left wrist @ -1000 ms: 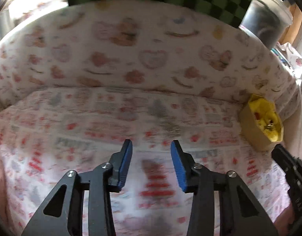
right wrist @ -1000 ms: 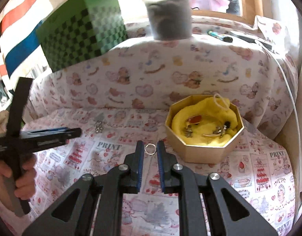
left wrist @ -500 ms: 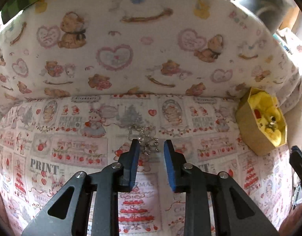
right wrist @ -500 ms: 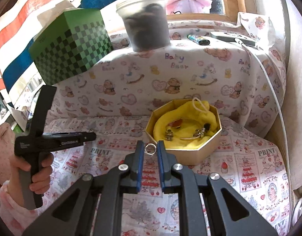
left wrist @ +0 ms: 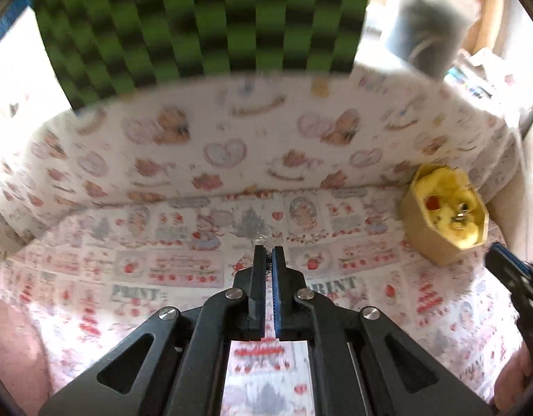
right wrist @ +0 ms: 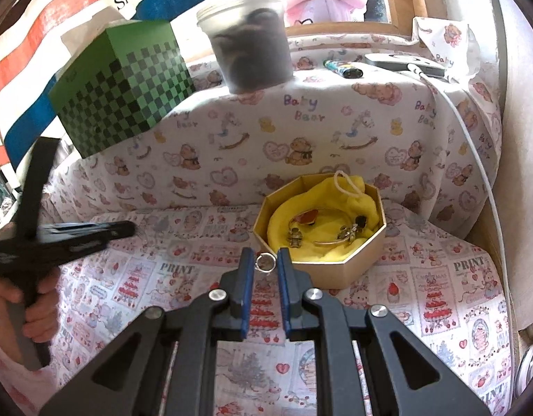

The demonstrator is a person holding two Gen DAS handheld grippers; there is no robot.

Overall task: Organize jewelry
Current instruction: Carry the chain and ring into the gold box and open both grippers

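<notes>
**Both grippers clamped on jewelry near the octagonal box**

While the left wrist view is smeared by motion blur, we can see the left gripper (left wrist: 268, 253) with its jaws drawn almost together, and a small dark, glinting bit of jewelry (left wrist: 267, 266) is caught between the blue pads; what piece it is we cannot tell. In the right wrist view that same left gripper (right wrist: 129, 229) sits well to the left of the octagonal box (right wrist: 349, 263), held in the person's left hand (right wrist: 34, 312).

The right gripper (right wrist: 265, 260) is clenched on a silver ring (right wrist: 265, 262), which stands upright between the pads, just in front of the box's near-left wall. We see the box lined with yellow cloth (right wrist: 322, 232), and lying in that cloth are a gold bangle (right wrist: 330, 241), an orange-red stone piece (right wrist: 309, 215), and small metallic earrings (right wrist: 295, 236).

The box rests on a printed patchwork cloth (right wrist: 439, 294). Behind the box rises a step draped in teddy-bear fabric (right wrist: 252, 145). On top of it, behind and to the left of the box, stand a green checkered box (right wrist: 124, 86) and a clear plastic tub (right wrist: 249, 41) of dark contents. Behind and to the right of the box lie a lighter (right wrist: 342, 68) and a flat device with a white cable (right wrist: 474, 145).
</notes>
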